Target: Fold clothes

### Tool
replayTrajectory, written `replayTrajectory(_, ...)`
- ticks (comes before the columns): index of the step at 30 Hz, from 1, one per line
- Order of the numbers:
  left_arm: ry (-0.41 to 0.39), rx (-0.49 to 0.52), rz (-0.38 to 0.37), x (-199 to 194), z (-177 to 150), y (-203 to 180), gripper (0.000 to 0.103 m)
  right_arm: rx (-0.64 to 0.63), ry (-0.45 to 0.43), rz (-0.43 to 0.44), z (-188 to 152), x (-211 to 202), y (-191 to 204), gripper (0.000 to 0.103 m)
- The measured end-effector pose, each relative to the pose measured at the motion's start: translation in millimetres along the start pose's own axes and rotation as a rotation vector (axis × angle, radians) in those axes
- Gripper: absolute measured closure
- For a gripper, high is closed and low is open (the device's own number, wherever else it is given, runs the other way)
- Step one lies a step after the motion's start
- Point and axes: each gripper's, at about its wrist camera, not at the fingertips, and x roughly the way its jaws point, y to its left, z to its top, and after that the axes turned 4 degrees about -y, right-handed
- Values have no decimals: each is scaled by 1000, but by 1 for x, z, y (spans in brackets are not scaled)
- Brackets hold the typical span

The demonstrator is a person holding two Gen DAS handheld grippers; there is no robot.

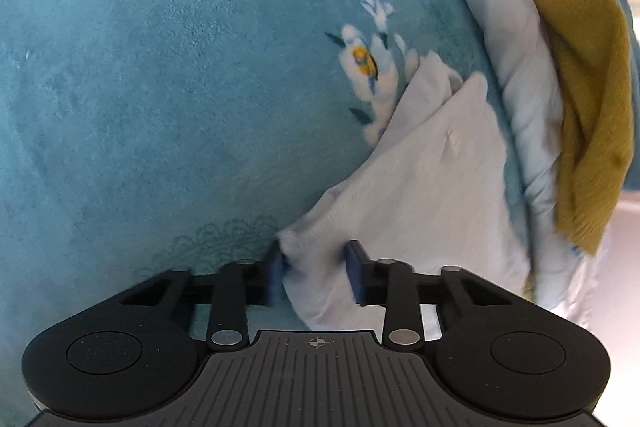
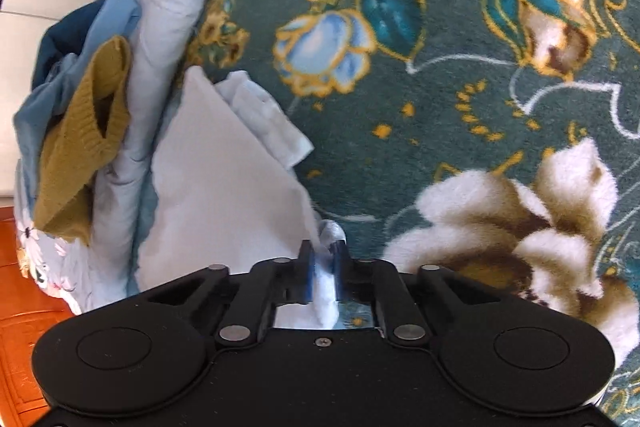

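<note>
A white garment (image 1: 420, 187) lies on a teal fleece blanket (image 1: 160, 87). My left gripper (image 1: 316, 269) stands open, its blue pads either side of the garment's hemmed corner, with cloth between them. In the right wrist view the same white garment (image 2: 224, 195) spreads to the left, with a folded part at its far end. My right gripper (image 2: 323, 267) is shut on a bunched edge of the white garment, pinched between the blue pads.
A light blue quilt (image 1: 508, 67) rolls along the blanket's edge, with a mustard knit garment (image 1: 588, 107) and blue clothes (image 2: 80, 39) piled on it. The dark green floral blanket (image 2: 460, 107) fills the right. An orange wooden floor (image 2: 24, 327) shows at lower left.
</note>
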Motion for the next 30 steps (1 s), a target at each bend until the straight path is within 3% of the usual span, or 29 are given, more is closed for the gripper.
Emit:
replayTrajectory(4,-23,58,47,-5,4,-13,97,-56,-13,-34,0,-5,10,96)
replayTrajectory(12,-78,92,90,-36,-11,-25,99,-138,-59,-67,-8,-33,25,99)
replayTrajectory(18,-33,141,120,-58,-30,-5,99,-128,-41,-99,-23,-54,4,99)
replayTrajectory(24,61,198,163,-74,-61,32,99,-123,-3,-153,-49,-83,-31,99)
replayTrajectory(30,95,239,196,-64,-75,50,95,-109,34,-193,-65,-89,-59,98)
